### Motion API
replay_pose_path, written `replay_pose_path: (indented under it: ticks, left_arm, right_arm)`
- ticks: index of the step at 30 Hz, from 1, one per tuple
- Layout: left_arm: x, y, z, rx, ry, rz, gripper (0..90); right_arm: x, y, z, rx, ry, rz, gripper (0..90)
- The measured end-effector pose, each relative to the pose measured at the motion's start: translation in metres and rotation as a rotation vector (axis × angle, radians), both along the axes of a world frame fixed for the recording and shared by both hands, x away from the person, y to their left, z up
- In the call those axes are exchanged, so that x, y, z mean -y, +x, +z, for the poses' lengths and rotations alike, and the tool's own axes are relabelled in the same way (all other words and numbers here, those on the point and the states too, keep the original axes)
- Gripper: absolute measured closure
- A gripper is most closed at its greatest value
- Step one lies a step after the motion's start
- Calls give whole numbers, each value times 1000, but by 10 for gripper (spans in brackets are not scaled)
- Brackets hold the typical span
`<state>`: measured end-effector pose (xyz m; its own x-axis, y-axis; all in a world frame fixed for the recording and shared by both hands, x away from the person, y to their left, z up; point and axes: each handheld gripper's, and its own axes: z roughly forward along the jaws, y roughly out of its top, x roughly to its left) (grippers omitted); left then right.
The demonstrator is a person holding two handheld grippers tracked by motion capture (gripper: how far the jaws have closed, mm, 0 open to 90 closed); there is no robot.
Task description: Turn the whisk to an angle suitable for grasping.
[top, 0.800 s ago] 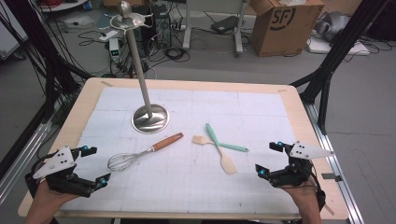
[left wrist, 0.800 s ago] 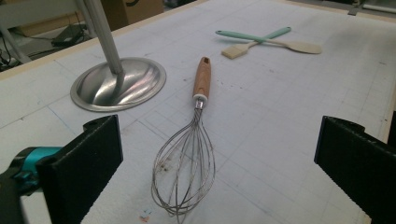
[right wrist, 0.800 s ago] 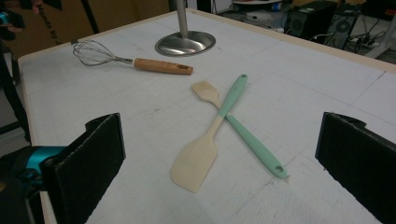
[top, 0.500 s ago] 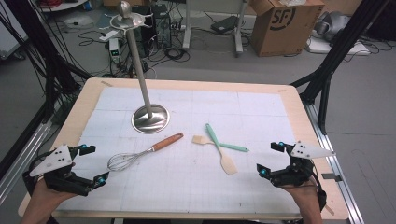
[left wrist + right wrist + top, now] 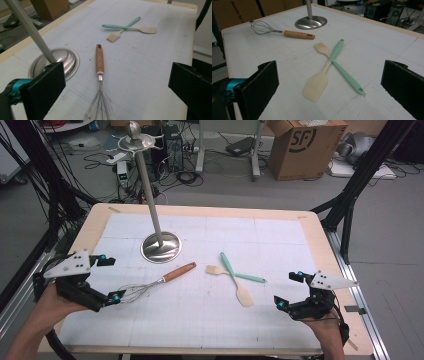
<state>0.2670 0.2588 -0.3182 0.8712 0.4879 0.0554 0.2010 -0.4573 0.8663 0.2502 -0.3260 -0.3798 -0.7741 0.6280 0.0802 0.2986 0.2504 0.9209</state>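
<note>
While the whisk [image 5: 100, 75] lies flat on the table [image 5: 310, 227] with its wooden handle pointing away, the left gripper [image 5: 108, 278] sits just beside its wire end, jaws wide apart and empty. Behind the whisk stands a metal stand [image 5: 160, 246] on a round base. Near the table's middle, a spatula [image 5: 315, 83] and a brush [image 5: 345, 71] lie crossed. The right gripper [image 5: 288, 290] rests near them at the table's right side, jaws spread with nothing between them.
</note>
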Motion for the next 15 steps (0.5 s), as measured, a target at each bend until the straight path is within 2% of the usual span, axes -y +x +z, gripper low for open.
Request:
replay_pose_path:
  ticks: [2,6,7,9,11,12,15]
  left_arm:
    - [7,7,6,-3,27,-11,17]
    - [23,22,14,-36,35,-53,17]
    - [27,27,15,-45,55,-71,17]
    - [37,35,15,-68,55,-104,17]
    - [48,44,15,-91,86,-116,17]
    - [58,50,13,-105,118,-126,16]
    - [69,56,9,-116,139,-139,17]
  right_arm:
    - [-1,0,1,6,-4,4,3]
    - [-3,0,1,2,-3,8,3]
    - [-4,0,1,4,-5,12,3]
    - [-4,0,1,2,-4,14,3]
    - [-4,0,1,4,-6,15,3]
    - [-3,0,2,5,-4,12,3]
    - [-2,-1,2,10,-3,13,3]
